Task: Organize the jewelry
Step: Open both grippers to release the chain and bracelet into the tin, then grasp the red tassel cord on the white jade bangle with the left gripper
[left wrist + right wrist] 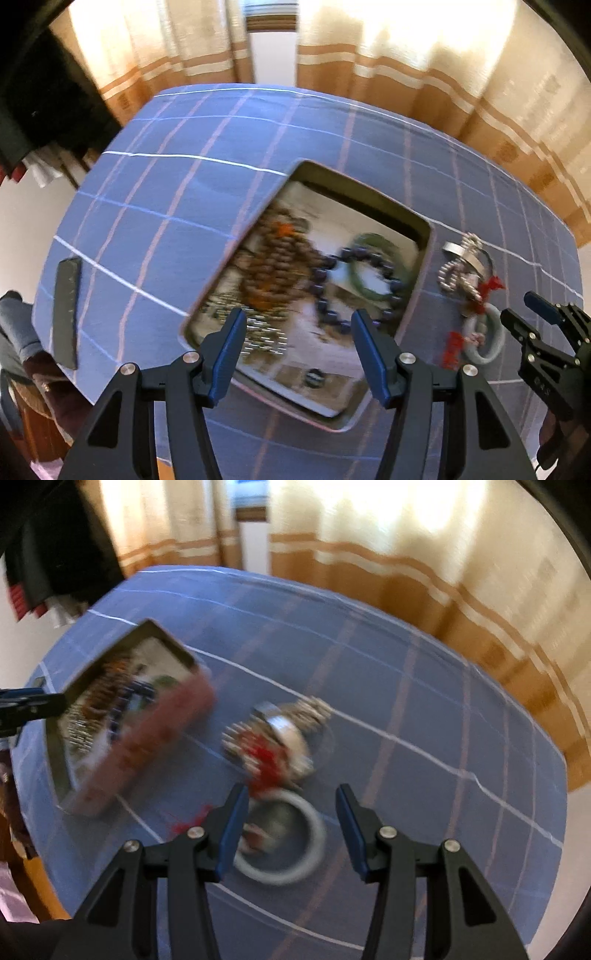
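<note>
An open jewelry box (pixel 424 236) lies on the blue checked tablecloth; it also shows in the right wrist view (pixel 147 738). Inside are brown bead strands (pixel 273 266), a dark bead bracelet (pixel 332 314), a green bangle (pixel 373 240) and a silvery chain (pixel 258 332). Outside, right of the box, lie a pale jade bangle (pixel 310 849) with red tassels, and a heap of silver bracelets (pixel 280 731). My left gripper (pixel 297 332) is open above the box's near edge. My right gripper (pixel 291 812) is open, just above the pale bangle (pixel 487 343).
A dark flat remote-like object (pixel 66 310) lies at the table's left side. Curtains (pixel 406 55) hang behind the table. Dark clothing (pixel 37 92) hangs at the far left. The table edge (pixel 565 775) falls away at the right.
</note>
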Motion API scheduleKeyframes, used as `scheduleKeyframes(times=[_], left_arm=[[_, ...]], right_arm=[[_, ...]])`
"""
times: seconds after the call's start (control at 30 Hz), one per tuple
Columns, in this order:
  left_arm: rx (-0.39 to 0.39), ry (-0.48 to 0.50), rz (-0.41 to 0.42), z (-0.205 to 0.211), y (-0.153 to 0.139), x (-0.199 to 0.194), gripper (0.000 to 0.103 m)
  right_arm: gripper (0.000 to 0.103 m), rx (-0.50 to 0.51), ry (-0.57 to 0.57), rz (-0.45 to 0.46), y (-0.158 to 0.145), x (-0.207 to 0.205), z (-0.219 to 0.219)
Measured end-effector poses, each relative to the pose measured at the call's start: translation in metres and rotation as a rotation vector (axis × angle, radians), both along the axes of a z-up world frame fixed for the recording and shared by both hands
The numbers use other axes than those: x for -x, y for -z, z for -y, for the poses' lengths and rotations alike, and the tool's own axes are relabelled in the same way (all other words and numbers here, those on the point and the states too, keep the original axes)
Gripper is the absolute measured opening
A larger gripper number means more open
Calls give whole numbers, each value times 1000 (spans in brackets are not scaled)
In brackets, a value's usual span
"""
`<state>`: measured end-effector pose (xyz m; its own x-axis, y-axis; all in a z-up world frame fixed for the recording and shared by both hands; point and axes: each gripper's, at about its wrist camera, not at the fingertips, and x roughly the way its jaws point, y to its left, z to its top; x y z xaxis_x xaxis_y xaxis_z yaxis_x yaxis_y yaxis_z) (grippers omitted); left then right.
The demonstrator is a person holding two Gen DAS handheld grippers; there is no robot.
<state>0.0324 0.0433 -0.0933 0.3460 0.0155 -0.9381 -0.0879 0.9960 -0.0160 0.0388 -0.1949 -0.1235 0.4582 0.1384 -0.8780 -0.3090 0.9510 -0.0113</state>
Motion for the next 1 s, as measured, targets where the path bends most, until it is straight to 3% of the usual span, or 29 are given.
scheduleKeyframes(times=[0.2,0.6,1.0], left_arm=[[29,81,-13,41,5,1,59],[71,218,-19,109,16,8,59],[42,299,-76,138,52,13,59]], right_arm=[[52,8,76,-18,11,7,34],[52,12,90,-22,17,24,58],[53,-13,86,-27,21,33,66]])
